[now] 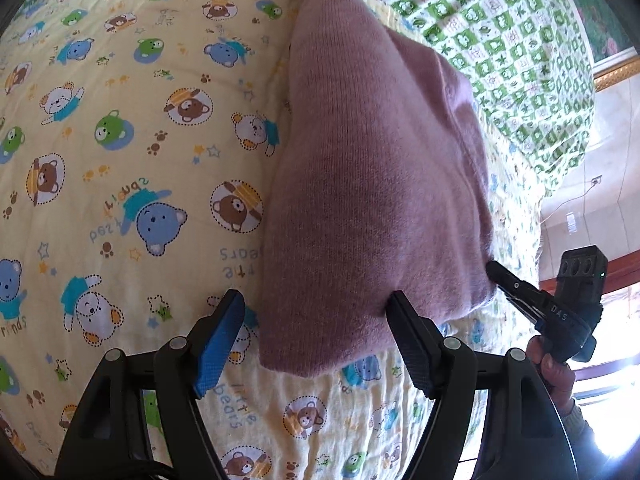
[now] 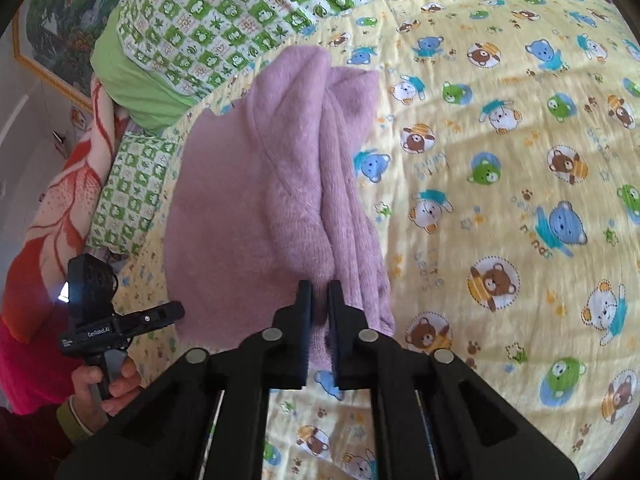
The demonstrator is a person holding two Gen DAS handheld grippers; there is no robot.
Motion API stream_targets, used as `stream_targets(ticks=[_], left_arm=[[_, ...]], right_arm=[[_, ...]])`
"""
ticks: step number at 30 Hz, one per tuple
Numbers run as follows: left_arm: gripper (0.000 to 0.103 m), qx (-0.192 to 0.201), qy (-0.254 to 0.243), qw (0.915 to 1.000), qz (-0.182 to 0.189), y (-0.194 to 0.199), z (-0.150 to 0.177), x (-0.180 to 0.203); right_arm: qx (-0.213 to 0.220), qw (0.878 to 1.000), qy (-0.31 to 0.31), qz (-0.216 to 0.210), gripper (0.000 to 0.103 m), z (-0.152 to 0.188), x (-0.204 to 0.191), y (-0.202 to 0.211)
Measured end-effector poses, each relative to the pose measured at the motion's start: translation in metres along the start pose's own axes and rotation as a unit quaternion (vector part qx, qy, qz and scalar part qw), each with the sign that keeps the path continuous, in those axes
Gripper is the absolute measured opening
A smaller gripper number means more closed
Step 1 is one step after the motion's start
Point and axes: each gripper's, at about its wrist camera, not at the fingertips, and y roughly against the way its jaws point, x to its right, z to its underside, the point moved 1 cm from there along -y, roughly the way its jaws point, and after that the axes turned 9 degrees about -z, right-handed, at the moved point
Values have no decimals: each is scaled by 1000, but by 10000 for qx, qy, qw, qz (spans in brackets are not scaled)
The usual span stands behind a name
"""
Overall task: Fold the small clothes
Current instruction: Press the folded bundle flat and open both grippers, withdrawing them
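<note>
Mauve knit, soft and fuzzy: the sweater lies folded on the bed, on a yellow quilt printed with cartoon bears. In the left wrist view the left tongs stand wide apart at the sweater's near edge; the blue-padded finger rests over bare quilt to the left of the garment, while the other finger sits at the sweater's near hem, and whether it touches the cloth cannot be told. Nothing is held between them.

In the right wrist view the right tongs are drawn close together and clamped on a fold of the sweater at its near edge, a thin ridge of mauve cloth pinched between the fingers. From there the garment runs away toward the far side, its layers bunched in long folds along the right side.

Each tool shows in the other's view: the right tongs come in at the sweater's near right corner, and the left tongs hang off to the left of the garment, gripped by a hand.

Beyond the sweater, at the far side of the bed, lies a green-and-white checked blanket. A red-and-white flowered blanket lies at the left edge of the bed.
</note>
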Motion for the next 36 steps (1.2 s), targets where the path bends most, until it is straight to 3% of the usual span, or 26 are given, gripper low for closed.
stream_targets(ticks=[6, 12, 29, 30, 33, 36], left_arm=[[74, -62, -192, 9996, -221, -7, 2, 7], [74, -52, -383, 9982, -468, -15, 3, 18], [74, 105, -391, 9980, -491, 12, 18, 24], [74, 150, -407, 9978, -493, 15, 20, 25], [74, 331, -478, 9971, -481, 27, 29, 28], [74, 498, -589, 9957, -522, 35, 38, 32]], right_arm=[[-54, 9993, 111, 341, 6, 1, 4, -4], [-303, 9939, 427, 968, 6, 8, 9, -28], [226, 9962, 312, 786, 9, 18, -18, 23], [254, 9962, 319, 769, 12, 20, -21, 26], [311, 9961, 390, 722, 38, 28, -32, 30], [383, 9957, 511, 666, 43, 40, -42, 33]])
